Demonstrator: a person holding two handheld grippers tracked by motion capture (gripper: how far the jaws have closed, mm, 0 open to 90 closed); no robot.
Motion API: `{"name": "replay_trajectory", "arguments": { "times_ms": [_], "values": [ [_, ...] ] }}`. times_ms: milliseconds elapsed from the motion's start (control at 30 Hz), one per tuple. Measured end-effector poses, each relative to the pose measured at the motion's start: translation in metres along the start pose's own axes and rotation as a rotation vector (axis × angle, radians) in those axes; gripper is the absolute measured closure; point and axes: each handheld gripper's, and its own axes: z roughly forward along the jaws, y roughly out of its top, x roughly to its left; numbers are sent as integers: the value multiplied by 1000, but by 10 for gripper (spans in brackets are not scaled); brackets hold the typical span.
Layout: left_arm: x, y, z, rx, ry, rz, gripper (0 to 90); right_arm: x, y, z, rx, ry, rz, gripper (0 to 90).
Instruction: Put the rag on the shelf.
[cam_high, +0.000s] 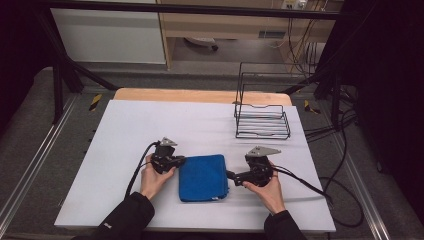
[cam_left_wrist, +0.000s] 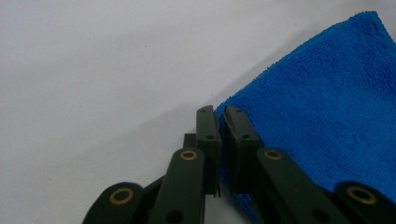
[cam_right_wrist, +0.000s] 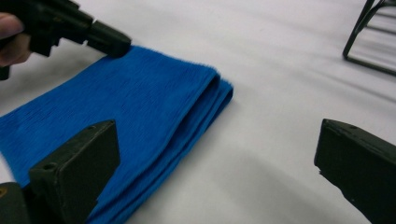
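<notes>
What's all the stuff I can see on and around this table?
folded cloth: one, blue, near edge of the table between the two grippers, lying flat in several layers
wire rack: one, black, far right part of the table, nothing in it
table: one, white top with a wooden strip along the far edge
cables: several, black, trailing off the right side onto the floor
left gripper: one, black, at the cloth's left far corner, jaws closed together at the corner's edge
right gripper: one, black, at the cloth's right edge, jaws wide open, not gripping
hands: two, in dark sleeves, coming in from the near edge, one on each gripper
</notes>
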Motion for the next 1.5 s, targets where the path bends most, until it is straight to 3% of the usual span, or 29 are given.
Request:
{"name": "replay_trajectory", "arguments": {
  "times_ms": [100,233,300,367,433,600,700,800,833,1100,1267,1500],
  "values": [
    [0,0,0,-1,1,9,847,1,11,13,4,2,-9,70],
    [0,-1,0,-3,-1,14,847,-1,19,27,18,3,36,117],
    [-1,-1,0,-4,2,18,846,-3,24,42,39,-2,31,179],
    [-1,-1,0,-4,4,23,846,-3,24,45,45,-3,28,198],
    [-1,-1,0,-4,4,26,845,-6,23,54,59,-7,40,280],
    [-1,-1,0,-5,2,27,844,-9,22,59,81,-19,28,404],
    [-1,-1,0,-5,0,29,843,-8,20,63,87,6,46,512],
    [-1,-1,0,-5,-1,32,842,-8,19,65,90,2,42,557],
    [0,-1,0,-5,-3,33,842,-7,19,65,97,19,64,611],
    [3,-1,0,-6,-27,16,842,-5,18,65,118,59,142,787],
    [7,-1,0,-6,-49,-6,849,-6,18,66,124,68,178,826],
    [7,0,-4,-22,-57,-7,863,-5,19,63,114,67,179,836]
  ]
}}
